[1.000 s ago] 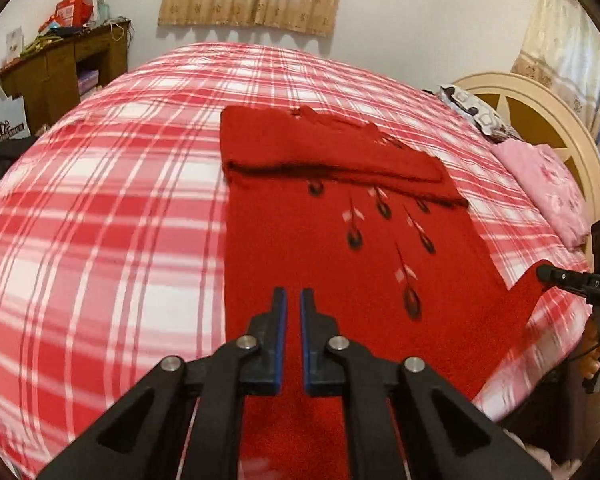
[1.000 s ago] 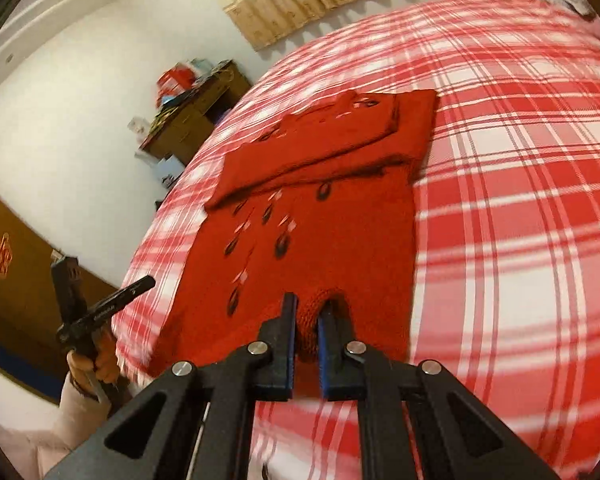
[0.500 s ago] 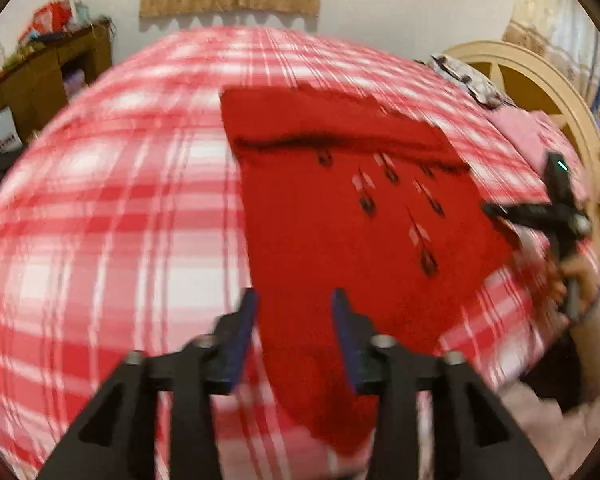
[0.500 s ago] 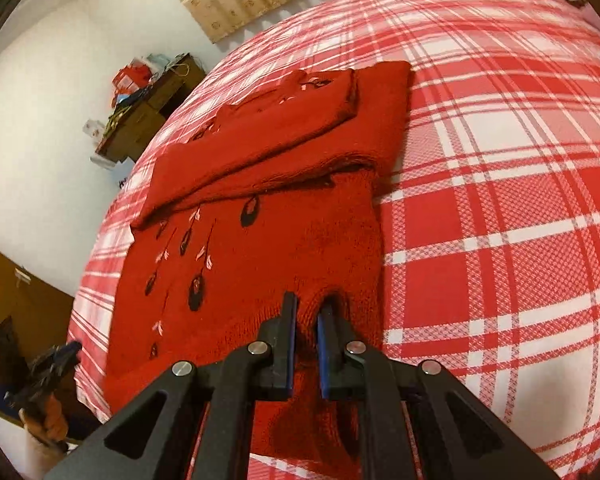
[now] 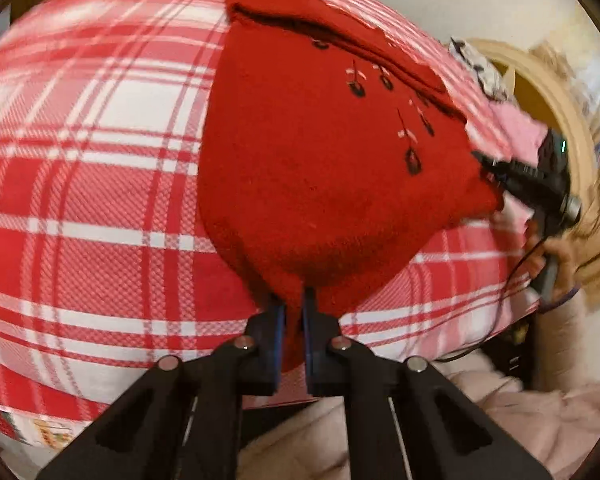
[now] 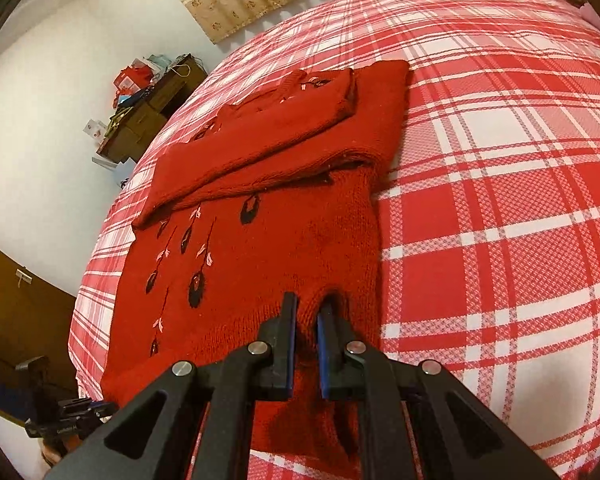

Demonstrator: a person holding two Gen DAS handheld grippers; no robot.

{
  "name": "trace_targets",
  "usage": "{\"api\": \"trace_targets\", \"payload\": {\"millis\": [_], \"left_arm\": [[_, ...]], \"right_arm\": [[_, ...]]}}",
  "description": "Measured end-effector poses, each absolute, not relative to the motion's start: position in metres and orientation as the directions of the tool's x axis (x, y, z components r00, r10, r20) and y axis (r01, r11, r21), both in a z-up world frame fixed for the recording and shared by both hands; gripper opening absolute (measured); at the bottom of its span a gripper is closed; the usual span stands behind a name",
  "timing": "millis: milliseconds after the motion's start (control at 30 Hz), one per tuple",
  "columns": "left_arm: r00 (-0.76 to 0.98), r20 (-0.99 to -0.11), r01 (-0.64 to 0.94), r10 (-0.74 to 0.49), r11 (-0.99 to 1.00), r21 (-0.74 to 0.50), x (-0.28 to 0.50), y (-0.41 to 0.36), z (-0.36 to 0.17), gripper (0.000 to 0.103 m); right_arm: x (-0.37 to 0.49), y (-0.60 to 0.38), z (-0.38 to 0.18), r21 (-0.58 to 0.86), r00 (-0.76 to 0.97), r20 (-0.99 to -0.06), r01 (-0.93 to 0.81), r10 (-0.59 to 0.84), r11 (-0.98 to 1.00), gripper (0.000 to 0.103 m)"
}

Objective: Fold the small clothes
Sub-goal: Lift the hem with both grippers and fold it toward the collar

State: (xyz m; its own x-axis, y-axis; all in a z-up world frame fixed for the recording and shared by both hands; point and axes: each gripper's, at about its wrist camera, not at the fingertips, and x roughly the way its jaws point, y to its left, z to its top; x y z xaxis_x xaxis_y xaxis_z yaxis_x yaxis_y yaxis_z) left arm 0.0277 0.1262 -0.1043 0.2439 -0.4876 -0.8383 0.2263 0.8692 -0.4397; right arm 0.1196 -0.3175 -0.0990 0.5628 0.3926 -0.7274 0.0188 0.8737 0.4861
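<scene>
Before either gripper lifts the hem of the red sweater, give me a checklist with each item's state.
1. Left gripper shut on the red sweater at its hem: ok.
2. Right gripper shut on the hem: ok, knit bunched between its fingers.
3. Sleeves folded across the upper body: ok, they lie in a band near the collar.
4. Lower body flat on the plaid bed cover: not ok, it puckers by the right gripper.
5. Landing spot at the collar free: ok, only folded sleeves lie there.
6. Both grips taking front and back layers: cannot tell.
</scene>
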Motion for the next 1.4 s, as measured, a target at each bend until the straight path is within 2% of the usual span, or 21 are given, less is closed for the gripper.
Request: {"api": "trace_targets", "payload": {"millis": [200, 400, 533, 667, 733, 767, 800, 833, 933, 1000, 1067, 1167, 1300, 1400], "left_arm": [[0.313, -0.802, 0.250, -0.509, 0.858, -0.448, 0.050, 0.124, -0.074, 0.008], [0.340, -0.766, 0.202, -0.545, 0.838, -0.507, 0.112, 0.119, -0.050, 0.008], [0.362, -0.805, 0.183, -0.471, 0.882, -0.434, 0.162, 0.107, -0.050, 0.009], [0.382, -0.826, 0.150, -0.414, 0.910, -0.387, 0.196, 0.110, -0.055, 0.015], [0.407, -0.827, 0.127, -0.388, 0.920, -0.370, 0.206, 0.120, -0.053, 0.026], [0.430, -0.822, 0.108, -0.373, 0.925, -0.363, 0.207, 0.128, -0.051, 0.034], [0.454, -0.815, 0.103, -0.359, 0.930, -0.352, 0.206, 0.135, -0.049, 0.039], [0.475, -0.809, 0.109, -0.346, 0.936, -0.336, 0.204, 0.140, -0.046, 0.039], [0.503, -0.791, 0.200, -0.349, 0.937, -0.287, 0.188, 0.145, -0.043, 0.039], [0.496, -0.777, 0.286, -0.387, 0.918, -0.274, 0.175, 0.141, -0.044, 0.054], [0.483, -0.765, 0.378, -0.426, 0.890, -0.257, 0.164, 0.130, -0.045, 0.060], [0.477, -0.746, 0.465, -0.465, 0.854, -0.234, 0.160, 0.109, -0.049, 0.060], [0.445, -0.766, 0.453, -0.464, 0.854, -0.254, 0.181, 0.091, -0.066, 0.059], [0.408, -0.790, 0.446, -0.458, 0.855, -0.265, 0.187, 0.080, -0.082, 0.054]], "right_arm": [[0.126, -0.320, -0.101, 0.488, 0.551, -0.736, 0.029, 0.393, 0.872, 0.008], [0.129, -0.323, -0.105, 0.516, 0.551, -0.726, 0.042, 0.411, 0.856, 0.008], [0.129, -0.325, -0.105, 0.529, 0.548, -0.725, 0.053, 0.418, 0.847, 0.008], [0.130, -0.324, -0.104, 0.527, 0.543, -0.728, 0.056, 0.417, 0.848, 0.008], [0.131, -0.325, -0.104, 0.533, 0.539, -0.728, 0.059, 0.422, 0.844, 0.008], [0.132, -0.326, -0.105, 0.536, 0.537, -0.728, 0.060, 0.425, 0.842, 0.008], [0.133, -0.326, -0.105, 0.541, 0.535, -0.728, 0.062, 0.429, 0.839, 0.008], [0.133, -0.326, -0.105, 0.542, 0.534, -0.728, 0.063, 0.431, 0.838, 0.008], [0.135, -0.326, -0.104, 0.541, 0.529, -0.731, 0.063, 0.431, 0.839, 0.008], [0.135, -0.326, -0.104, 0.534, 0.528, -0.734, 0.060, 0.427, 0.843, 0.008], [0.136, -0.323, -0.103, 0.524, 0.530, -0.737, 0.055, 0.420, 0.850, 0.008], [0.134, -0.318, -0.102, 0.500, 0.537, -0.742, 0.047, 0.400, 0.865, 0.008], [0.134, -0.316, -0.102, 0.491, 0.540, -0.746, 0.051, 0.389, 0.870, 0.008], [0.134, -0.318, -0.103, 0.501, 0.542, -0.741, 0.054, 0.396, 0.864, 0.008]]}}
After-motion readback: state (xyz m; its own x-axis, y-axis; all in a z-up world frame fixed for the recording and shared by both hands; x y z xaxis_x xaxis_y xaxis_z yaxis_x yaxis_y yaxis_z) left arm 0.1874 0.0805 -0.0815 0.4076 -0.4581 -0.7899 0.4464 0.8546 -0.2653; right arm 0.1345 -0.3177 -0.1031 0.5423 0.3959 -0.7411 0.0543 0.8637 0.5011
